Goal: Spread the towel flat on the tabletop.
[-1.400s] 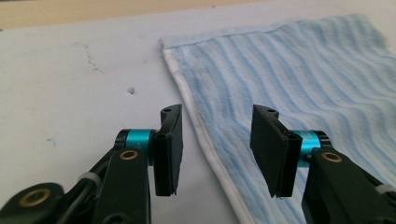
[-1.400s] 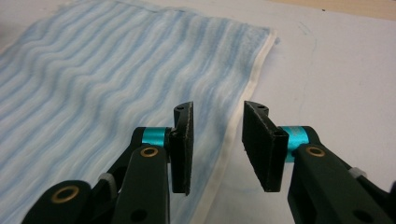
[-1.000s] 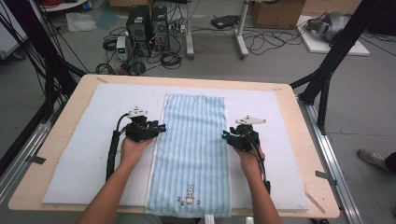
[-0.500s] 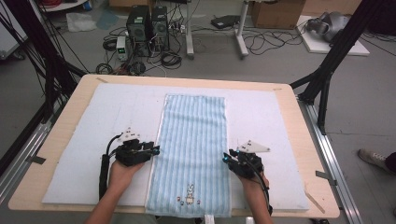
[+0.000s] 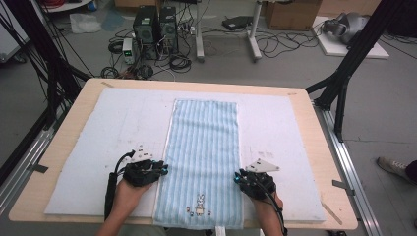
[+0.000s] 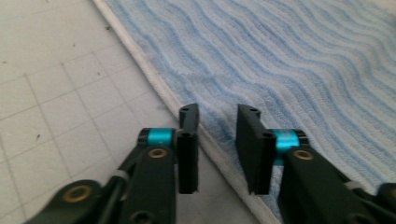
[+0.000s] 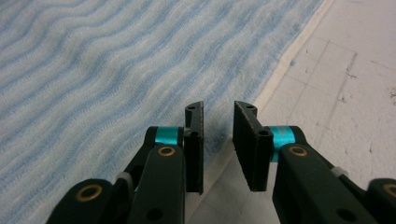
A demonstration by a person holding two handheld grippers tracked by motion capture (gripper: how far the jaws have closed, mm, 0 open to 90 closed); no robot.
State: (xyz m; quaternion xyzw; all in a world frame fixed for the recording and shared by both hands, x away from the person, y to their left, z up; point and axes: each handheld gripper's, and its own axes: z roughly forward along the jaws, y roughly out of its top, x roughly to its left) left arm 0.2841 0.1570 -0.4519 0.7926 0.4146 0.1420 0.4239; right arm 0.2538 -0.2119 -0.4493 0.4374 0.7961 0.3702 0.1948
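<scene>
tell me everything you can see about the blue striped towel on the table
The towel is pale blue terry-looking cloth with wavy darker blue stripes and a white hem. It lies flat and unfolded, long side running away from the person, on the white mat. A small bunny design sits near its near end. The left gripper and right gripper, jaws open, are poised over its two long edges, nothing clamped.

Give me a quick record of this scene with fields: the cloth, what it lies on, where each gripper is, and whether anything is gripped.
cloth: blue striped towel, spread flat, small bunny motif near the near end
surface: white mat on a wooden table
left gripper: fingers open, straddling the towel's left long edge
right gripper: fingers open, straddling the towel's right long edge
gripped: nothing yet
floor behind: computer towers, cables
</scene>
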